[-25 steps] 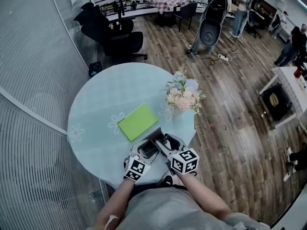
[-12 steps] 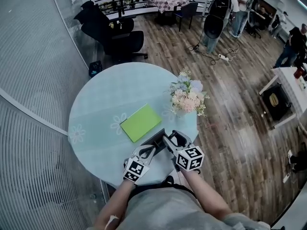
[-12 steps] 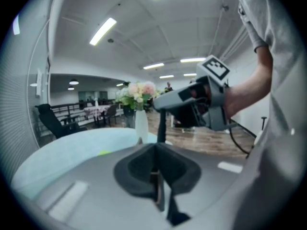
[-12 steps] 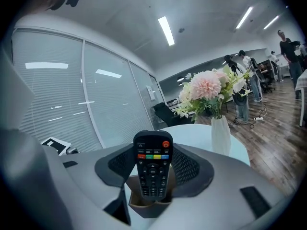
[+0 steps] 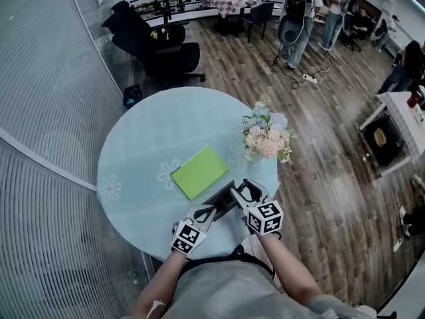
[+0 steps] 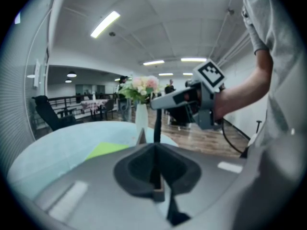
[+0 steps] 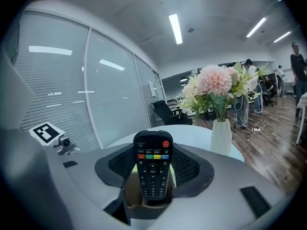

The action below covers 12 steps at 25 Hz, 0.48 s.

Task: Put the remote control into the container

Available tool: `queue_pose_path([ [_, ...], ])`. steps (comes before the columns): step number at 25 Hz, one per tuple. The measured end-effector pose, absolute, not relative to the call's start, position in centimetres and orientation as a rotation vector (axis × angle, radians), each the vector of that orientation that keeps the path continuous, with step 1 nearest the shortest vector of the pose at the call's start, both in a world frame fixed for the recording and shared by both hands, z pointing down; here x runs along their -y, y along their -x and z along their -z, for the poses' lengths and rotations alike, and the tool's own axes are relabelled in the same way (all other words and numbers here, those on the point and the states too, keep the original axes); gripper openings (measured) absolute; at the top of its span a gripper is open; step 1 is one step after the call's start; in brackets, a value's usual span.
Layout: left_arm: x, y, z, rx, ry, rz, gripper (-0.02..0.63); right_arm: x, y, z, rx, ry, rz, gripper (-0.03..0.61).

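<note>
A black remote control with coloured buttons stands upright between the jaws of my right gripper, which is shut on its lower half. In the head view that gripper holds the remote control low over the near edge of the round table, just in front of a flat lime-green box. My left gripper is beside it on the left, jaws pressed together with nothing between them. From the left gripper view, the right gripper's marker cube shows close ahead.
A white vase of pink and white flowers stands at the right edge of the pale blue table. A glass wall runs along the left. Black office chairs are behind the table, and people stand far back.
My left gripper's jaws, open a second ago, have shut with nothing in them. Both grippers have drifted slightly right and lower, the remote control staying in the right one.
</note>
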<state>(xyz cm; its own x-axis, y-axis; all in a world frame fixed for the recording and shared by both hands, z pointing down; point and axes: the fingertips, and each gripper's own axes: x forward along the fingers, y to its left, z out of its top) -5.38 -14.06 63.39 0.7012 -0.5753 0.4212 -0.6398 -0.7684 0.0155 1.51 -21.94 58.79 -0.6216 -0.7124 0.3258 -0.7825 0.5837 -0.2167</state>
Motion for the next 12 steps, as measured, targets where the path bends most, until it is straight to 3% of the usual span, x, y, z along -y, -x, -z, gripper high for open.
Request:
queue_pose_path([
  [12, 13.8, 9.0, -64.5, 0.965, -2.714, -0.565, -0.002, 22.3, 0.6, -62.5, 2.542, -1.212, -0.44, 0.236],
])
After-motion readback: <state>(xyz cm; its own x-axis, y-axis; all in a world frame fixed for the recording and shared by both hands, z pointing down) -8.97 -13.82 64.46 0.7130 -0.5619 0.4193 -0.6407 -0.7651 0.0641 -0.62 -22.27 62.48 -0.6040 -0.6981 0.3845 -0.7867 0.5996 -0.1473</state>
